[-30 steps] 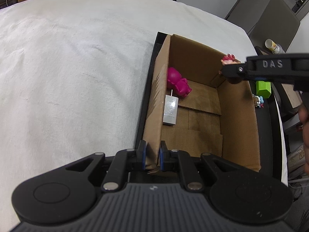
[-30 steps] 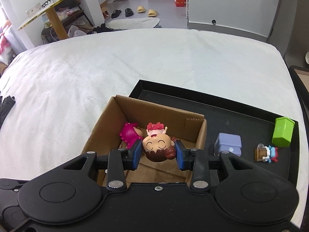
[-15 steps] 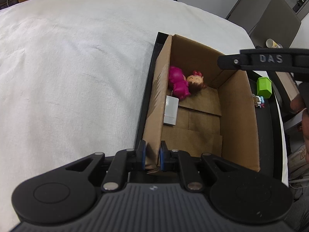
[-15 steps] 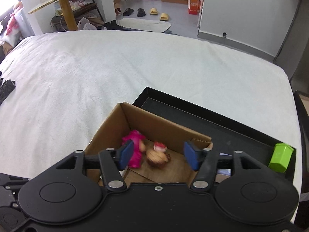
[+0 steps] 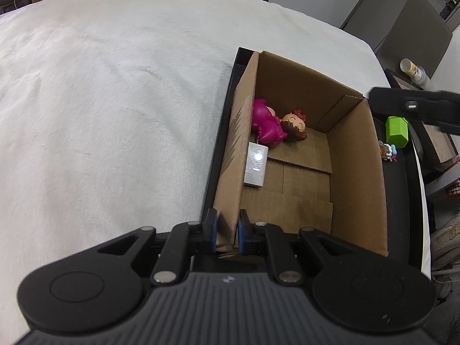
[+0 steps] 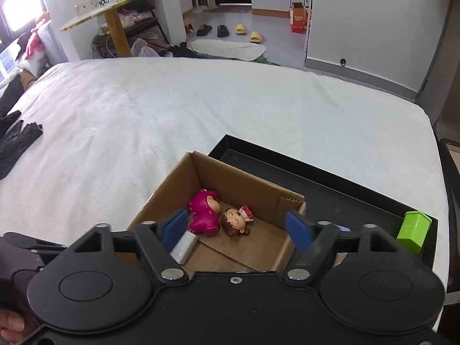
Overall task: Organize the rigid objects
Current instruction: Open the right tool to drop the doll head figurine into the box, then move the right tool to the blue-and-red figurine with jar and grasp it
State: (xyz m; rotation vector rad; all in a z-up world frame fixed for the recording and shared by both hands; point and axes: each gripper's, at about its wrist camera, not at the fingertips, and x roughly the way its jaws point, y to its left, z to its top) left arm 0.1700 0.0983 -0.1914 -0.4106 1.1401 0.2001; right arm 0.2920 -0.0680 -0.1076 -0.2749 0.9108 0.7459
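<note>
A cardboard box [image 5: 356, 172] [image 6: 235, 181] stands in a black tray [image 5: 401, 195] [image 6: 339, 189] on a white bed. My left gripper [image 5: 225, 231] is shut on the box's near left wall. Inside lie a magenta figurine [image 5: 266, 126] [image 6: 202, 211], a brown-haired doll head [image 5: 293, 123] [image 6: 234, 221] and a small white box [image 5: 256, 165] [image 6: 184, 247]. My right gripper [image 6: 237, 227] hangs above the box, its jaws opening, and nothing is pressed between the blue pads [image 6: 297, 228]; the doll head lies free on the box floor below. One black finger of it crosses the left wrist view's right edge [image 5: 414, 106].
A green block [image 5: 396, 130] [image 6: 412, 230] and a small blue-and-brown figurine [image 5: 388, 151] stand in the tray right of the box. The white bed [image 6: 172, 115] spreads left and beyond. A black cloth [image 6: 14, 141] lies on the bed's far left.
The right gripper's jaws spread and let go of the doll head, which dropped into the box beside the magenta figurine. The right gripper rose. The left gripper kept its hold on the box wall.
</note>
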